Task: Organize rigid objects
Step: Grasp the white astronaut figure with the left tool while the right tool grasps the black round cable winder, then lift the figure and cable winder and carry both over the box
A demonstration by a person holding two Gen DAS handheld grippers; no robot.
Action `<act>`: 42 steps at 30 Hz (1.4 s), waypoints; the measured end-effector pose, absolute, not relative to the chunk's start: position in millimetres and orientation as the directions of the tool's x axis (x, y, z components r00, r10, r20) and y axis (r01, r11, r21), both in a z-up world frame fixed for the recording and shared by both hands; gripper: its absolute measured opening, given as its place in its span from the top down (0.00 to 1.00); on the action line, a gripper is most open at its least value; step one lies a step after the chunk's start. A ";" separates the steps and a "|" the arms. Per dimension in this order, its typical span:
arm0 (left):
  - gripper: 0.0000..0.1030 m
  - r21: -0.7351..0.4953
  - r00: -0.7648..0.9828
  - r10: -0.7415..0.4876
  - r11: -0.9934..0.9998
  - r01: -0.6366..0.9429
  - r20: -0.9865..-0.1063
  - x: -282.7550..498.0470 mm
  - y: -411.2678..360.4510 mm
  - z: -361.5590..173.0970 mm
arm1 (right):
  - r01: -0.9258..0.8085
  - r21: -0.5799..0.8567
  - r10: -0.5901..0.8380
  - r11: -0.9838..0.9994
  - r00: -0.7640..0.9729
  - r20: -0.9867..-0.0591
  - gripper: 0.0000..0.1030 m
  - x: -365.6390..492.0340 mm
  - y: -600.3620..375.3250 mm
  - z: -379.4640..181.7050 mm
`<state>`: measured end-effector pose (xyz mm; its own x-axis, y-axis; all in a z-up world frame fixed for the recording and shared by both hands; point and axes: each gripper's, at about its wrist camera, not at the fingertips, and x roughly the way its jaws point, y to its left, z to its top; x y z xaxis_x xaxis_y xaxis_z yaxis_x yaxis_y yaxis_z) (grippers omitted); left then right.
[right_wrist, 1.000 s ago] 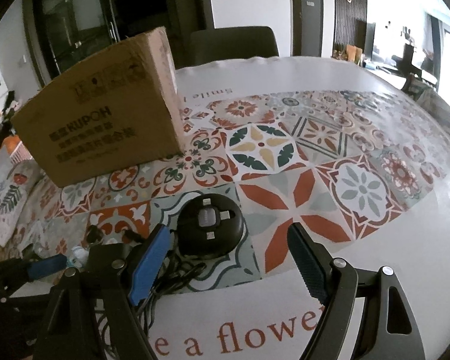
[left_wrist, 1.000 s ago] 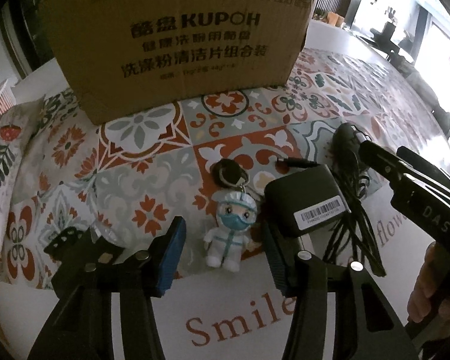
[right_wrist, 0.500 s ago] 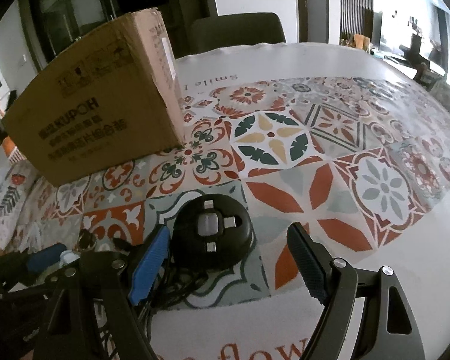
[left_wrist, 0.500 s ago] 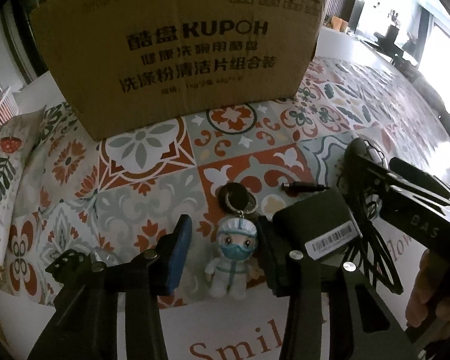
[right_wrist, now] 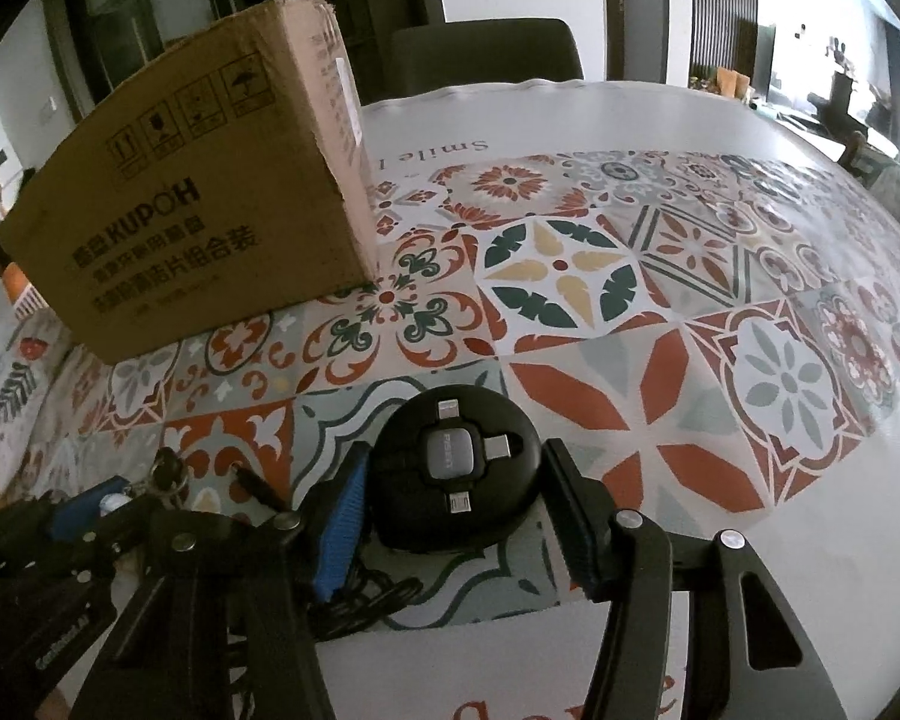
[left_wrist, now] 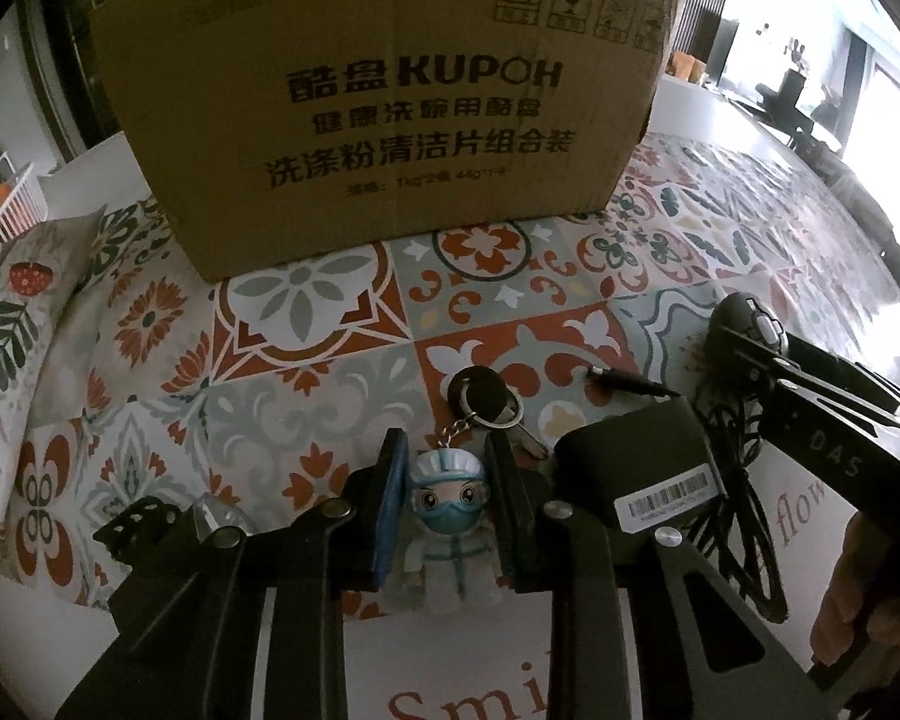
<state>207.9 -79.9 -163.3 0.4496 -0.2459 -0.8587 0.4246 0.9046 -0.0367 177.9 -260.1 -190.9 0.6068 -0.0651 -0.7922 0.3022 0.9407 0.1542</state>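
Note:
A small doll keychain (left_wrist: 450,516) in a white suit and blue mask lies on the patterned tablecloth, its ring and key (left_wrist: 486,399) ahead of it. My left gripper (left_wrist: 447,501) is shut on the doll's head. A round black multi-plug adapter (right_wrist: 456,468) lies between the fingers of my right gripper (right_wrist: 456,519), which stands around it with small gaps on both sides. A black power brick (left_wrist: 642,474) with a barcode label and tangled cable lies to the right of the doll.
A large brown KUPOH cardboard box (left_wrist: 378,102) stands at the back left; it also shows in the right wrist view (right_wrist: 186,210). A patterned cushion (left_wrist: 6,324) lies at the far left. The right gripper's body (left_wrist: 822,420) shows in the left wrist view.
My left gripper has moved forward and closed on the doll keychain. My right gripper has moved forward around the round adapter and narrowed its opening.

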 end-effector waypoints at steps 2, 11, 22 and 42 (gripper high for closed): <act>0.74 -0.041 0.456 -0.253 0.904 0.425 -0.853 206.0 -78.8 -160.6 | 0.308 0.152 -0.073 0.939 0.611 -0.788 0.45 175.4 -260.7 -188.2; 0.74 -0.041 0.504 -0.274 0.905 0.424 -0.819 199.1 -73.2 -134.9 | 0.296 0.132 -0.100 0.946 0.653 -0.750 0.45 164.2 -257.6 -162.1; 0.74 -0.045 0.570 -0.294 0.911 0.409 -0.767 191.9 -60.4 -98.2 | 0.226 0.147 -0.058 0.963 0.704 -0.708 0.45 158.6 -241.4 -129.9; 0.74 -0.069 0.658 -0.335 0.916 0.396 -0.674 192.5 -39.8 -36.3 | 0.109 0.198 0.040 0.974 0.779 -0.625 0.45 161.7 -214.9 -71.9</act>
